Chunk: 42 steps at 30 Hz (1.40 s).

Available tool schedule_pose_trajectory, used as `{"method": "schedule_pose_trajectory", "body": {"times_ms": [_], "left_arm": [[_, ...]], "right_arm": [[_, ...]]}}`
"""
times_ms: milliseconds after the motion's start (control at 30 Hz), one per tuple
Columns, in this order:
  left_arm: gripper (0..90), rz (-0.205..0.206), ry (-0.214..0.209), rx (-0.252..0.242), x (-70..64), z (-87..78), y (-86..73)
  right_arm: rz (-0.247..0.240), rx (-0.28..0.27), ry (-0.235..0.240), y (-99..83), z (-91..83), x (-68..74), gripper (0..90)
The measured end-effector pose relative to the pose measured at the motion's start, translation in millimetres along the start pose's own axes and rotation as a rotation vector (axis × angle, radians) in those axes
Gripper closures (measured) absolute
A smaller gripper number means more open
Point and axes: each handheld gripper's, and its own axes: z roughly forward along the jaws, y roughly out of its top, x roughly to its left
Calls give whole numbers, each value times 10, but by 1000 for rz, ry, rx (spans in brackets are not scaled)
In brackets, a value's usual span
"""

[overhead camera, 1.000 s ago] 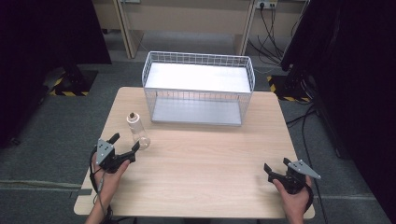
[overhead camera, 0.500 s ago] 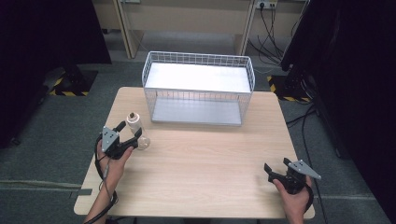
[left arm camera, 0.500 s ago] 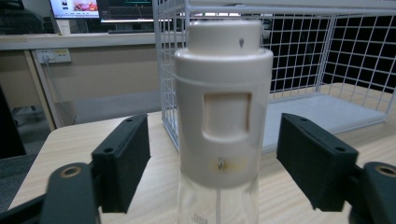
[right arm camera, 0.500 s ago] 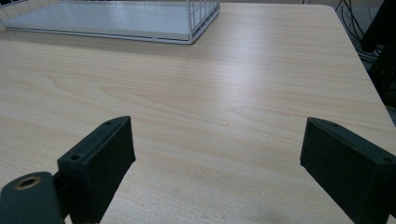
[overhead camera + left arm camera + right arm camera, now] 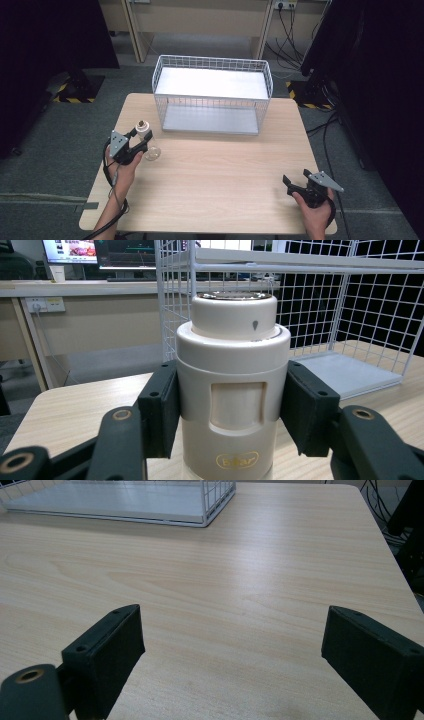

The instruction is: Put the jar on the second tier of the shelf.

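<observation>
— Moved since earlier?
— Left tongs (image 5: 141, 141) have gone forward and now clamp the cream bottle (image 5: 233, 390) on both sides.
— Right tongs (image 5: 232, 660)?
— Spread wide over bare tabletop (image 5: 260, 580).
— Beyond?
— Wire basket (image 5: 212, 95), just past the bottle.

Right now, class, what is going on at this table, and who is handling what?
A person sits at a wooden table with a two-jaw gripper in each hand. The left gripper has its jaws on either side of a cream bottle, which stands upright near the table's left edge; whether they press it is hard to tell. The right gripper rests open near the right front corner, holding nothing. A white wire basket stands at the far edge.
</observation>
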Motion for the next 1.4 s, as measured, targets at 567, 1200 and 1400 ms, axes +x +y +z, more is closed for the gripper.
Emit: {"method": "schedule_pose_trajectory", "body": {"times_ms": [567,1200,1400], "left_arm": [[457,0,-22,-39,-74,-21,280],[457,11,-78,-78,-221,148,641],[458,18,-96,-94,-276,211,795]], "right_arm": [[1,1,-1,0,1,0,102],[3,1,0,1,2,-3,102],[6,-1,2,0,0,-6,102]]}}
